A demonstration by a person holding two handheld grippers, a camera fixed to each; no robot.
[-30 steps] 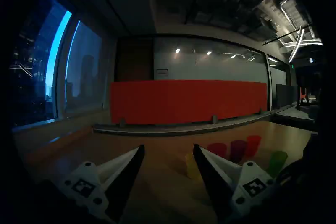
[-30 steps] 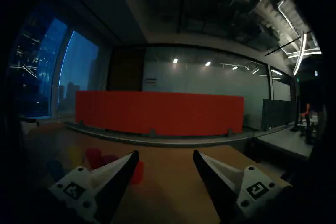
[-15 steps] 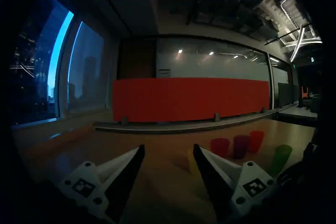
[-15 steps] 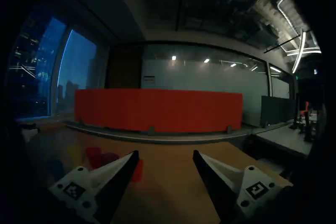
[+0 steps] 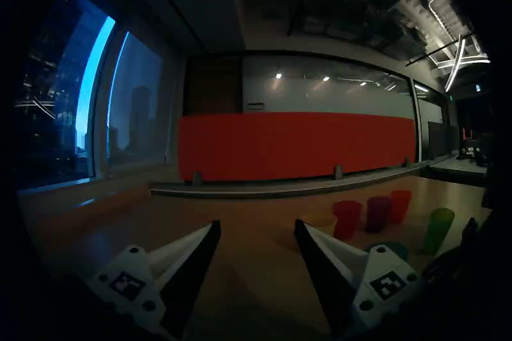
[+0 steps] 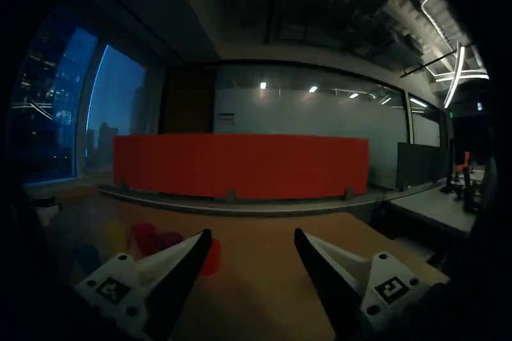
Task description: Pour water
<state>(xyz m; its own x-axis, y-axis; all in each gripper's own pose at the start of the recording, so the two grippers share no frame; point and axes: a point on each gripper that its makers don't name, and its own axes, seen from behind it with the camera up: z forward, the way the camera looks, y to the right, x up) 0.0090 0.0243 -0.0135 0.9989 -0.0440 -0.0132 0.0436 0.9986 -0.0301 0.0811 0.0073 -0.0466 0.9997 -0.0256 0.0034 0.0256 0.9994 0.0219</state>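
Note:
Several coloured plastic cups stand on a wooden table (image 5: 256,264). In the left gripper view a yellow cup (image 5: 318,221), a red cup (image 5: 346,218), a purple cup (image 5: 377,213), an orange-red cup (image 5: 400,205), a green cup (image 5: 439,228) and a blue cup (image 5: 390,249) sit right of and beyond my left gripper (image 5: 256,238), which is open and empty. In the right gripper view a red cup (image 6: 144,237), a purple cup (image 6: 168,240), an orange-red cup (image 6: 210,256), a dim yellow cup (image 6: 115,236) and a blue cup (image 6: 87,258) lie left of my open, empty right gripper (image 6: 253,242).
A red partition (image 5: 297,146) runs along the table's far edge, with a glass wall behind it. Dark windows (image 5: 77,117) line the left side. Another desk (image 6: 429,210) stands off to the right. The room is dim.
The left gripper has shifted so the cups moved rightward and upward in its view, and the blue cup has come into sight. The right gripper has barely moved.

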